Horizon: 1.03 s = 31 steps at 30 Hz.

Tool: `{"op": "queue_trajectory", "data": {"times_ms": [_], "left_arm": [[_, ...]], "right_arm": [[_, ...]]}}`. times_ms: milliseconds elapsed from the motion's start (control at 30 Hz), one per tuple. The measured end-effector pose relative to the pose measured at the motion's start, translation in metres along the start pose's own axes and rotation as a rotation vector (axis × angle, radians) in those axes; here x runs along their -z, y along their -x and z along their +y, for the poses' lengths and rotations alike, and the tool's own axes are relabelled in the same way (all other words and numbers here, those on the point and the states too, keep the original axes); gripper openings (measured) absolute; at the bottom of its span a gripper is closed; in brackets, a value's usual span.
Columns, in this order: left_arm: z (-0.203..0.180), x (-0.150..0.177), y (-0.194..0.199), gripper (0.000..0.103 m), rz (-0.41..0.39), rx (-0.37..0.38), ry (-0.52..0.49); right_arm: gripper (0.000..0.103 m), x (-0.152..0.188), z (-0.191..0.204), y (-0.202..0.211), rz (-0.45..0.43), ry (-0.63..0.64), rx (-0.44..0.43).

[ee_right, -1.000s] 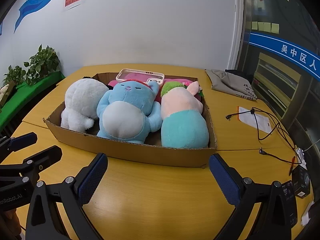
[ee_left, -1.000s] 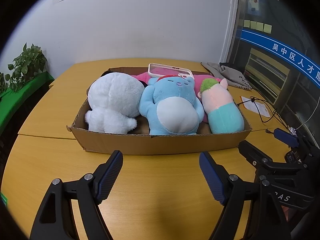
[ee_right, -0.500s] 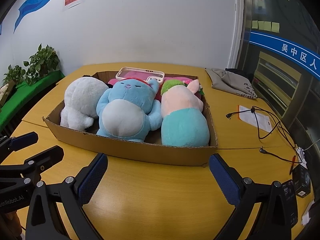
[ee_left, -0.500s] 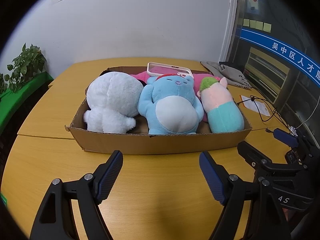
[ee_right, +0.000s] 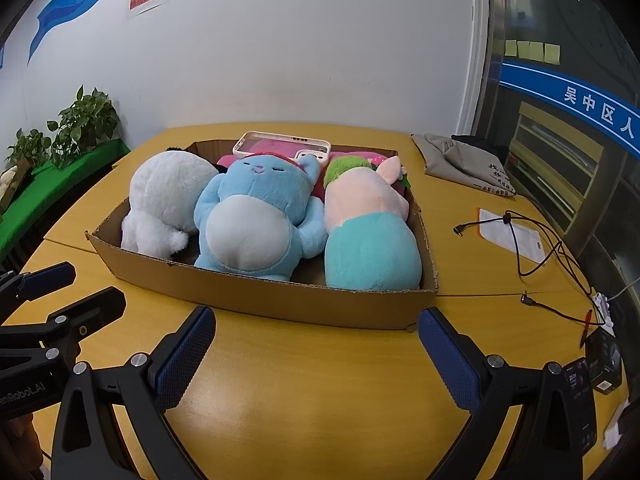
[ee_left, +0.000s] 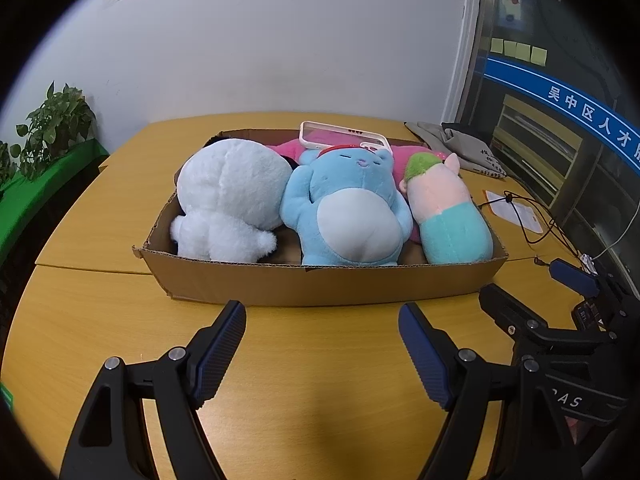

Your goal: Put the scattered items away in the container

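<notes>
The cardboard box (ee_left: 320,284) sits on the yellow table (ee_left: 280,360) with its long axis running left to right, its near wall facing me. Three plush toys lie side by side inside, each lengthwise from near to far. The white plush (ee_left: 228,196) is at the left with its feet toward me. The blue plush (ee_left: 348,208) lies on its back in the middle, head at the far end. The pink-and-teal plush (ee_left: 448,216) is at the right, teal end near, green tuft far. A white phone case (ee_left: 344,138) rests tilted behind the blue head, on something pink I cannot make out.

My left gripper (ee_left: 320,344) hovers low over the bare table just in front of the box, level and aimed at the near wall, blue pads spread wide with nothing between them. My right gripper (ee_right: 316,344) hangs beside it to the right, likewise spread wide and empty, pointing at the box's right half.
</notes>
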<state>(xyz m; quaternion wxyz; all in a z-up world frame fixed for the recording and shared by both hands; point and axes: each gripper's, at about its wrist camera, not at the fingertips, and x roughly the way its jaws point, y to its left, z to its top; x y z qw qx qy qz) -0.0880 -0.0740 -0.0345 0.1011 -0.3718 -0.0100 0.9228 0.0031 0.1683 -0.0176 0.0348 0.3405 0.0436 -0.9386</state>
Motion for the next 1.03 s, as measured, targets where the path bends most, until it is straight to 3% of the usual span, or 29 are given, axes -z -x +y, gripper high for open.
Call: {"op": "queue_trajectory", "data": {"times_ms": [767,1033], "left_arm": [[-0.0031,0.0029,-0.0015,0.079,0.004,-0.011,-0.003],[-0.0032,0.0066,0.0024,0.079,-0.012,-0.056,-0.006]], "right_arm": [[0.103,0.0045,-0.0024,-0.0029,0.008,-0.017,-0.007],[0.103,0.0059,-0.0026,-0.0028,0.012,-0.02,-0.006]]}}
